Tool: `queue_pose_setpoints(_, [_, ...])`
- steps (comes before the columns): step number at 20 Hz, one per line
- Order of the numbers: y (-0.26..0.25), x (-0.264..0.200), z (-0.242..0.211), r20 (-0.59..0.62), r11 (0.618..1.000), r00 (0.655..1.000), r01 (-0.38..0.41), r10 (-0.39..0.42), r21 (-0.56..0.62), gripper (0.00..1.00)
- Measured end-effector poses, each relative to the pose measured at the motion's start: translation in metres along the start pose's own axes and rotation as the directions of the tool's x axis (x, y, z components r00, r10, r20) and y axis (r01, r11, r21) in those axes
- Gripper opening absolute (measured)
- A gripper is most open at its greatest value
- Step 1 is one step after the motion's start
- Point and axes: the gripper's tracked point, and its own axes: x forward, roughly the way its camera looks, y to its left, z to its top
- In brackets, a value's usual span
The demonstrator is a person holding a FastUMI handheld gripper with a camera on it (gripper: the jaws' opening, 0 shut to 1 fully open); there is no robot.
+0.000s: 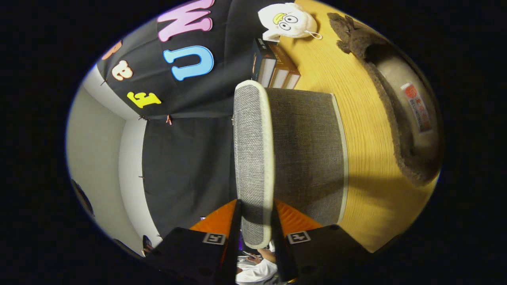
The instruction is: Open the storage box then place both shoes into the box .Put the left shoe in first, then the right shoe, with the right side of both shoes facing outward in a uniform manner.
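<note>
The view is rolled on its side, so the wooden table (pixel 372 190) runs up the right. On it stands the grey fabric storage box (pixel 309 158). Its woven lid (pixel 253 158), edged in white, is seen edge-on and reaches back between my fingers. My gripper (pixel 256 221) is shut on the near edge of that lid, one finger on each face. Beyond the box, further out on the table, lies a brown fuzzy shoe (pixel 400 118) with its pale insole and a label showing. A second brown fuzzy piece (pixel 348 29) shows past its far end; I cannot tell if it is the other shoe.
A short row of books (pixel 277 69) stands just past the box's far end, against the black cloth wall. A white plush toy (pixel 287 19) lies behind them. A person's white sleeve (pixel 257 271) shows below my fingers.
</note>
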Motion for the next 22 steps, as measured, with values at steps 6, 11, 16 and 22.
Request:
queue_pose_setpoints(6, [0.013,0.000,-0.007,0.009,1.000,1.000,-0.002,0.002,-0.008,0.05])
queue_pose_setpoints(11, [0.031,0.000,-0.018,-0.019,0.999,1.000,0.004,-0.004,-0.034,0.05])
queue_pose_setpoints(16, [0.078,0.017,-0.028,-0.016,0.994,1.000,-0.016,0.014,-0.109,0.04])
queue_pose_setpoints(22, [0.133,0.062,-0.046,-0.017,0.980,1.000,-0.027,0.024,-0.199,0.04])
